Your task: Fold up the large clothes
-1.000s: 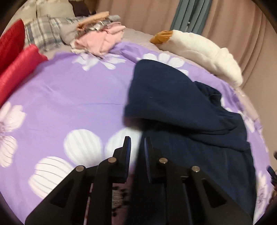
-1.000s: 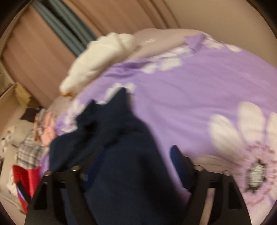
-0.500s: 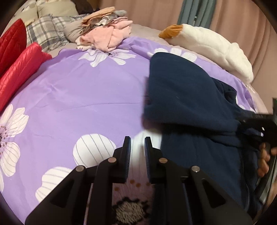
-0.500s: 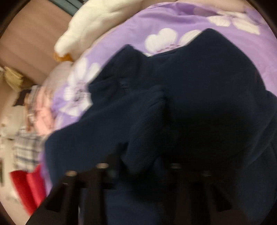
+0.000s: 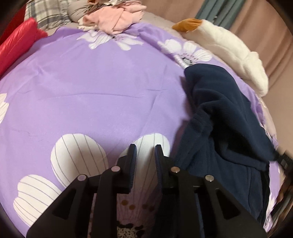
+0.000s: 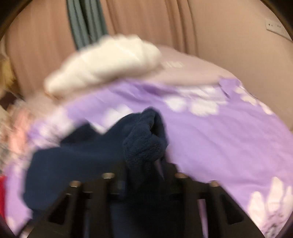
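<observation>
while the left claw [image 5: 143, 152] opens empty, the right claw [image 6: 144, 164] — loosening — pinches one navy fleece [image 6: 144, 144].

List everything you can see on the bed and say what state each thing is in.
Navy garment: bunched, partly lifted at one end.
Left gripper: nearly shut, empty, jaws opening.
Right gripper: jaws opening, navy fabric between them.
Pink clothes: heaped, unfolded.
Purple sheet: spread flat.
White plush: lying at the bed edge.
</observation>
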The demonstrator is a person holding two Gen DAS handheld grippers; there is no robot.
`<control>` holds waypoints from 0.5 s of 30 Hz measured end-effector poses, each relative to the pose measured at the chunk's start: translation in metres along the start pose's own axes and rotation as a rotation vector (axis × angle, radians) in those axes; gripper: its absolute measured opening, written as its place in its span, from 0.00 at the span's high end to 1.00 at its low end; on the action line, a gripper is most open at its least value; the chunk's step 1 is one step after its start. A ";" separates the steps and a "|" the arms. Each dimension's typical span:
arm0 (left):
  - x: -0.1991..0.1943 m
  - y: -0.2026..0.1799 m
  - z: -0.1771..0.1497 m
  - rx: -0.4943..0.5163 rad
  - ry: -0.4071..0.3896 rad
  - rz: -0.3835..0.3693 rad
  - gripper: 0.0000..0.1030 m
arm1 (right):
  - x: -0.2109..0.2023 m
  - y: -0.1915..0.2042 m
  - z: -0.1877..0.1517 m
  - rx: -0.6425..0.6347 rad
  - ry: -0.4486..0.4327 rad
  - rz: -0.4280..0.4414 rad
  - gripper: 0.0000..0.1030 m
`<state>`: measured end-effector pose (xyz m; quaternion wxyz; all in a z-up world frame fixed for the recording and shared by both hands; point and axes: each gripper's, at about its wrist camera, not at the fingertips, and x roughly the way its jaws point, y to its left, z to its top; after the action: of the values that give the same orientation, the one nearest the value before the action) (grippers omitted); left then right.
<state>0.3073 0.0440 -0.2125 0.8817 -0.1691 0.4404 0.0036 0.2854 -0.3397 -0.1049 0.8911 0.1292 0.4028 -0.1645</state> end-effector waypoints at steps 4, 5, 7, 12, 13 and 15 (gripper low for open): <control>-0.006 -0.007 0.002 0.012 -0.022 0.008 0.80 | 0.010 -0.035 -0.017 0.085 0.066 0.105 0.39; -0.010 -0.008 0.003 0.012 -0.027 0.001 0.80 | 0.001 -0.046 -0.016 0.140 0.073 0.110 0.30; -0.023 -0.013 0.007 0.026 -0.056 -0.005 0.80 | -0.014 -0.056 -0.009 0.184 0.067 0.141 0.29; -0.045 -0.057 0.023 0.162 -0.158 -0.003 0.81 | -0.064 -0.047 0.007 0.168 -0.136 0.207 0.29; -0.042 -0.071 0.029 0.165 -0.179 -0.031 0.81 | -0.069 -0.032 0.009 0.124 -0.162 0.201 0.29; -0.027 -0.092 0.040 0.158 -0.192 -0.081 0.80 | -0.057 -0.013 0.013 0.041 -0.181 0.192 0.38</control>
<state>0.3355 -0.0267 -0.1421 0.9299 -0.1154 0.3457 -0.0504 0.2541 -0.3453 -0.0546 0.9326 0.1702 0.3029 -0.0976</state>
